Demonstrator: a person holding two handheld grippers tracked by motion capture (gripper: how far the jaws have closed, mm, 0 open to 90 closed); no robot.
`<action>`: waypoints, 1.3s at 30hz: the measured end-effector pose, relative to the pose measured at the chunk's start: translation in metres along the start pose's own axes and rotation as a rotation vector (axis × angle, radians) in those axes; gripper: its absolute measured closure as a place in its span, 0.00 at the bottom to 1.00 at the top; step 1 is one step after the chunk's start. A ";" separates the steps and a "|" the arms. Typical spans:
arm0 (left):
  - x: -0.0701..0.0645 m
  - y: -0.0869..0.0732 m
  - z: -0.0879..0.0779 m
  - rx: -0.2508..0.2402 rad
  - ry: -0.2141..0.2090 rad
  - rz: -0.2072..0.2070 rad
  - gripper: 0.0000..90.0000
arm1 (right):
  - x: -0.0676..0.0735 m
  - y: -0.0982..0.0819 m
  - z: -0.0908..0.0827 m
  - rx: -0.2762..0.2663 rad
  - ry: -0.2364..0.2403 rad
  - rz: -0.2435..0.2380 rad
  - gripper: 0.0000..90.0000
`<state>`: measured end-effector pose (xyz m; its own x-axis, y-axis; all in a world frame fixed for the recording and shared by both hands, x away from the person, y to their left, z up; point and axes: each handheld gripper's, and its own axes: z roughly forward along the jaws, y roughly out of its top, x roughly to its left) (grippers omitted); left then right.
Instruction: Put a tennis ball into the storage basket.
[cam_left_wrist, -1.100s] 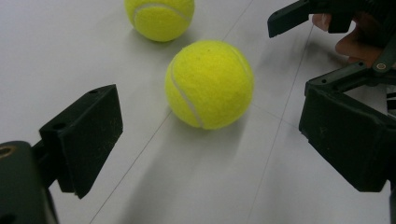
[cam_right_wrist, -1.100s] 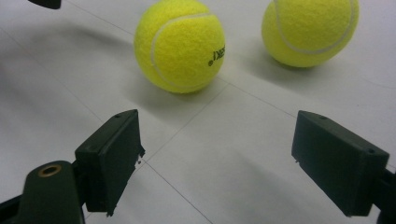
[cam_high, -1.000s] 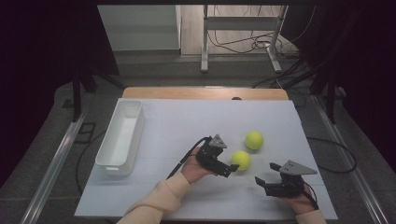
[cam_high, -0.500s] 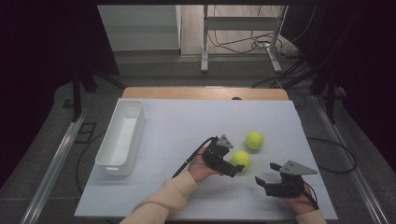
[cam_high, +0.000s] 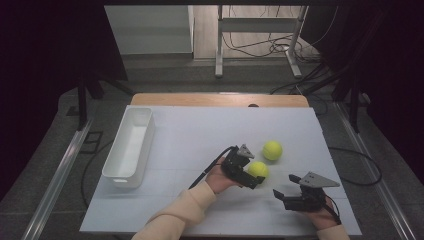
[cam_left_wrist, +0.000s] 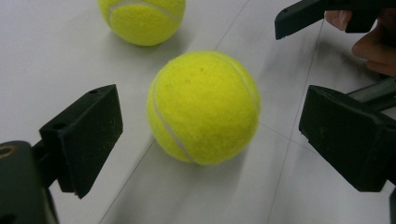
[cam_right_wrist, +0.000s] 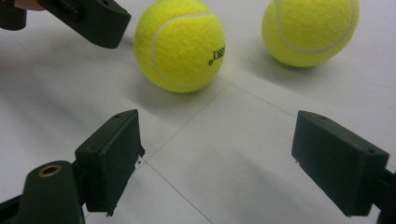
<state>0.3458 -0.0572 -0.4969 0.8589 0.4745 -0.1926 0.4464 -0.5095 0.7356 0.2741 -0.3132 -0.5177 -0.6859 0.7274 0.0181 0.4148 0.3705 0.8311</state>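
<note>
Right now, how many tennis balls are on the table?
2. The nearer tennis ball sits between the open jaws of the left hand-held gripper; the farther tennis ball rests just beyond it. The white bin's inside is partly hidden.

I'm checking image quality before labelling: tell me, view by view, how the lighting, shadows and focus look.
High view: the white table is evenly lit, the surroundings nearly black, detail soft. Left gripper view: the near tennis ball is sharp with a soft shadow beneath it, and the jaw edges are blurred. Right gripper view: both balls are crisp, print readable on the near one, soft shadows, no glare.
</note>
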 end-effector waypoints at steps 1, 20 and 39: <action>0.000 0.000 0.000 0.000 0.000 0.000 0.08 | 0.000 0.000 0.000 0.000 0.000 0.000 0.18; 0.007 0.003 0.024 0.037 -0.003 -0.025 0.08 | 0.000 0.000 0.000 0.004 0.001 0.001 0.18; 0.007 0.007 0.033 0.053 -0.009 -0.040 0.28 | 0.000 0.000 0.000 0.001 -0.001 -0.001 0.18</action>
<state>0.3629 -0.0810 -0.5141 0.8425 0.4884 -0.2271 0.4925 -0.5279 0.6919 0.2739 -0.3136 -0.5176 -0.6857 0.7277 0.0162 0.4144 0.3720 0.8306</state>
